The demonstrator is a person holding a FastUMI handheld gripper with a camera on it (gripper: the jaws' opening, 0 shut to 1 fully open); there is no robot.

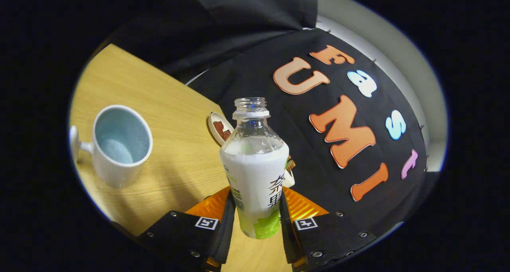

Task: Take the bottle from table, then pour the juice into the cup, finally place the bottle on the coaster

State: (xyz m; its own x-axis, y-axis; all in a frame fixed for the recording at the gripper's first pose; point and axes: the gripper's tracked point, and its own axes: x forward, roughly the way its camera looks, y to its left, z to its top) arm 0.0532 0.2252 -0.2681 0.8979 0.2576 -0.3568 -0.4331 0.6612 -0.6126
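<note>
Your gripper (255, 220) clamps both fingers on the lower body of the uncapped clear plastic bottle with a white-and-green label (255, 172), held over the wooden tabletop (159, 104). Judge it light and thin-walled: squeeze gently, low on the label, because the open neck can spill. The white ceramic cup with a pale blue inside (119, 144) stands well apart to the left. A small round white coaster with a brown pattern (220, 129) lies just behind the bottle near the tabletop's far edge, partly hidden.

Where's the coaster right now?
In the gripper view the coaster lies on the table just behind the held bottle, partly hidden by it, to the right of the cup.
</note>
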